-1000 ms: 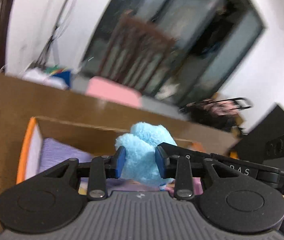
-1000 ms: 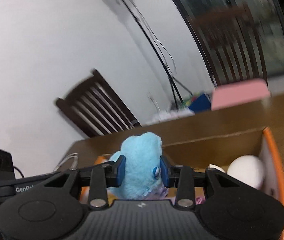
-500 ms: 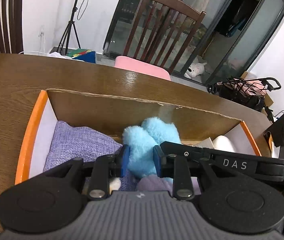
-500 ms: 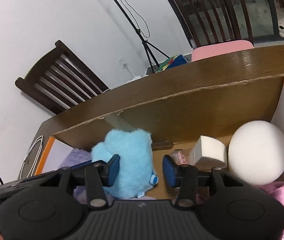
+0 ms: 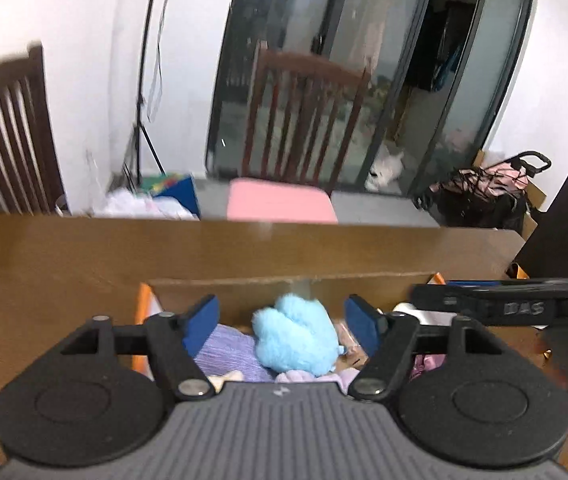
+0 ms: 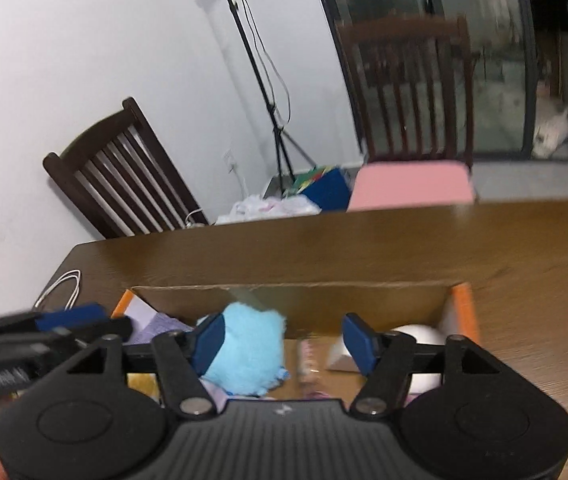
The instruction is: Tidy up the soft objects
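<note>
A fluffy light-blue plush toy (image 5: 296,338) lies in an orange-rimmed cardboard box (image 5: 292,285) on a brown table; it also shows in the right wrist view (image 6: 248,354). My left gripper (image 5: 282,320) is open and empty above the box, the toy below between its pads. My right gripper (image 6: 282,342) is open and empty, its left pad (image 6: 209,342) in front of the toy. A purple cushion (image 5: 224,354) lies left of the toy. A white ball (image 6: 424,334) and a white block (image 6: 340,356) sit at the box's right.
The box's far wall (image 6: 292,306) stands behind the toys. A white cable (image 6: 62,288) lies on the table (image 6: 324,248) at left. Wooden chairs (image 6: 124,176) and a pink cushion (image 6: 410,186) stand beyond the far edge. A black device (image 5: 564,232) stands at right.
Both grippers held the blue plush together above the box, lowered it in, then opened and let go. Both have since pulled back and up; the plush rests in the box.
</note>
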A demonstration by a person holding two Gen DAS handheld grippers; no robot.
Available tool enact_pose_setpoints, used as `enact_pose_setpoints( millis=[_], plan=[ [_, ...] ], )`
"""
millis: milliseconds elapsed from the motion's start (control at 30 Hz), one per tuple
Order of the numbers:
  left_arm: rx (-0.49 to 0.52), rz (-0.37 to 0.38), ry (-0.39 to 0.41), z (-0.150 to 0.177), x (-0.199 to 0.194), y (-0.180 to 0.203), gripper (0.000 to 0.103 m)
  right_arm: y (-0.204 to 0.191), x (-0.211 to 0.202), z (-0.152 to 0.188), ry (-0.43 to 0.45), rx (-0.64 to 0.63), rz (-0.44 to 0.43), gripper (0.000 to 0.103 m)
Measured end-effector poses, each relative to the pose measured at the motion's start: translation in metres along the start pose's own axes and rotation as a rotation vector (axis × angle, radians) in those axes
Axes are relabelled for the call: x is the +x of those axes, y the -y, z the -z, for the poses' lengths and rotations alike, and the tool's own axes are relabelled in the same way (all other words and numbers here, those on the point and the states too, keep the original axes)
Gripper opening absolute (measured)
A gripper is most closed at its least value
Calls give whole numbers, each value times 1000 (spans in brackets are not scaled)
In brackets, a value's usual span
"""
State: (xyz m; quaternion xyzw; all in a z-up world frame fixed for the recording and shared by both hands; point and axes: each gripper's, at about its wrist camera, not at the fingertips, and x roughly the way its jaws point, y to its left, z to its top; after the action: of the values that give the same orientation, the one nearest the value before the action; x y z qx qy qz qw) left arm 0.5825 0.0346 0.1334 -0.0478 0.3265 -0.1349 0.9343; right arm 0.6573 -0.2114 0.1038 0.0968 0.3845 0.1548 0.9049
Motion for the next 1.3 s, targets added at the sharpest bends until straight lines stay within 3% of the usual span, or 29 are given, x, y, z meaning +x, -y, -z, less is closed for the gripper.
enact_pose_setpoints(
  millis=[100, 333, 467, 667, 933, 1133, 1300],
  plan=[
    [59, -31, 47, 7, -36, 10, 78, 8, -43, -1, 27, -32, 53, 69],
    [54, -80, 127, 27, -106, 23, 81, 22, -136, 23, 116, -53, 117, 75],
    [12, -131, 222, 69, -151, 33, 85, 16, -176, 54, 200, -68, 110, 80],
    [48, -224, 354, 149, -215, 55, 93, -5, -225, 127, 356, -151, 125, 86],
    [38, -250, 481, 260, -274, 78, 97, -31, -272, 241, 508, -218, 116, 92],
    [119, -258, 540, 324, -314, 107, 102, -51, -307, 335, 544, -256, 101, 95],
    [108, -246, 570, 377, -349, 120, 103, -75, -337, 410, 573, -297, 89, 96]
  ],
)
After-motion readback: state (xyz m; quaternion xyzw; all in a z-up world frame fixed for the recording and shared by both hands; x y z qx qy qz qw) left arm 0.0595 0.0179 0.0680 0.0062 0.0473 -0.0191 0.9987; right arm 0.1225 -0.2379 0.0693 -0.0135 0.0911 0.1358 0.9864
